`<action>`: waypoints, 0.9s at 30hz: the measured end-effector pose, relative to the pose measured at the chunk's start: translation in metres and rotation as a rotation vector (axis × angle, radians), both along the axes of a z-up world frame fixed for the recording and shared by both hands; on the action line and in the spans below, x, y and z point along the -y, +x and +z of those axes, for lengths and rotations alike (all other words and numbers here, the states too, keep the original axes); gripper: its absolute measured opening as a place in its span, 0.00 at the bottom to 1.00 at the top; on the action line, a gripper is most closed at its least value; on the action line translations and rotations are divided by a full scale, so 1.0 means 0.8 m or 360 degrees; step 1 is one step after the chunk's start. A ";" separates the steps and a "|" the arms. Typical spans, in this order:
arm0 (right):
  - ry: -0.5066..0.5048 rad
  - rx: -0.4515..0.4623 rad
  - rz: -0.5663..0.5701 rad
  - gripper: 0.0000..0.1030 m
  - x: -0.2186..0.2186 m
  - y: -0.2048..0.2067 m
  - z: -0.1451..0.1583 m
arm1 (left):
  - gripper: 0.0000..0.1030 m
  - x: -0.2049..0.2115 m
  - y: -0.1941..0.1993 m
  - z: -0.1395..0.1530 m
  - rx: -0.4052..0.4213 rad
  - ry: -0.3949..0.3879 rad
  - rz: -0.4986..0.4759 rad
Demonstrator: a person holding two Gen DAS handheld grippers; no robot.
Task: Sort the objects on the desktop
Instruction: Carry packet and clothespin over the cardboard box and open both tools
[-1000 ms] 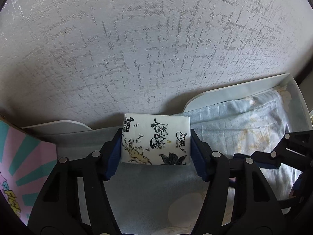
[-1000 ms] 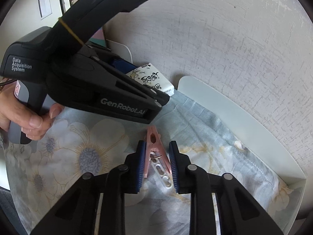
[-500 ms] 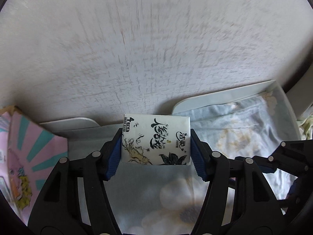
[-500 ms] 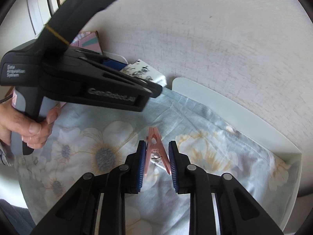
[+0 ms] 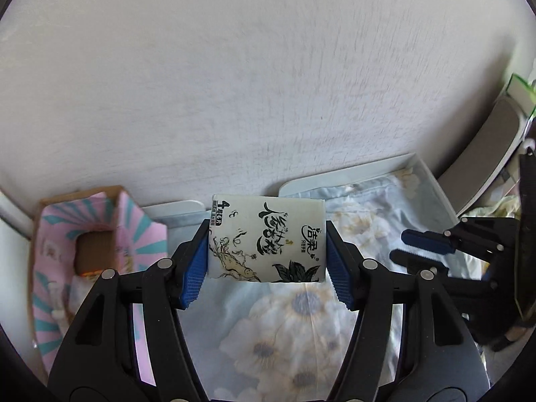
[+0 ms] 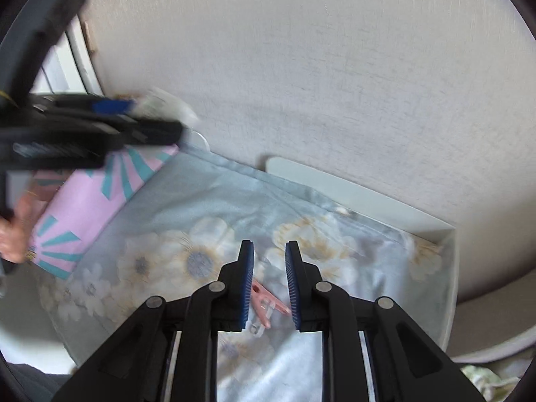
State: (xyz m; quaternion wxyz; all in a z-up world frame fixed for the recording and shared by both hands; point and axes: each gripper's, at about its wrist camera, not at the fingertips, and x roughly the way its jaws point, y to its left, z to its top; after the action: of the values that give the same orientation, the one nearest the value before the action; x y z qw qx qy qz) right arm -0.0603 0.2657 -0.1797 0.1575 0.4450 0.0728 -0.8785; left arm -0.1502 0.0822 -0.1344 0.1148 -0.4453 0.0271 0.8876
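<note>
Pink cardboard box with teal rays sits open at far left against the wall, likely the bin for sorted items; something orange shows deep inside, too dim to name. Just right of it, left gripper is clamped on a tissue pack, blue pads pressing its two short ends, pack held above the floral cloth and facing forward. Guess: pack is carried level toward the box. Pack is white soft plastic, black brush lettering, ink-drawn plants and a dark leaf at the lower edge; sides slightly squeezed.

Further right, right gripper hovers with jaws apart, gripping nothing. Pink clothespin lies on the cloth below and between the pads, untouched. White tray rims the cloth at right.
</note>
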 end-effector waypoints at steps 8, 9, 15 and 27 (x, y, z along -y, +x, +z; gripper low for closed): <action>-0.0011 0.0057 0.0010 0.17 0.000 -0.007 -0.031 | 0.58 0.018 0.015 -0.028 0.0062 0.0009 0.0006; -0.0008 0.0058 0.0016 0.17 0.002 -0.004 -0.031 | 0.58 0.021 0.017 -0.033 0.0077 0.0022 0.0013; 0.0014 0.0091 0.0061 0.17 0.012 -0.003 -0.052 | 0.58 0.016 0.022 -0.060 0.0129 -0.0001 0.0001; 0.0130 0.0178 0.0159 0.46 0.003 -0.013 -0.103 | 0.58 0.001 0.024 -0.107 0.0198 0.0013 0.0001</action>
State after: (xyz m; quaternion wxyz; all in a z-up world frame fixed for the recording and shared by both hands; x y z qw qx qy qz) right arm -0.0711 0.2637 -0.2617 0.1868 0.4953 0.1218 -0.8396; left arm -0.1308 0.0815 -0.2199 0.1179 -0.4991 0.0162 0.8583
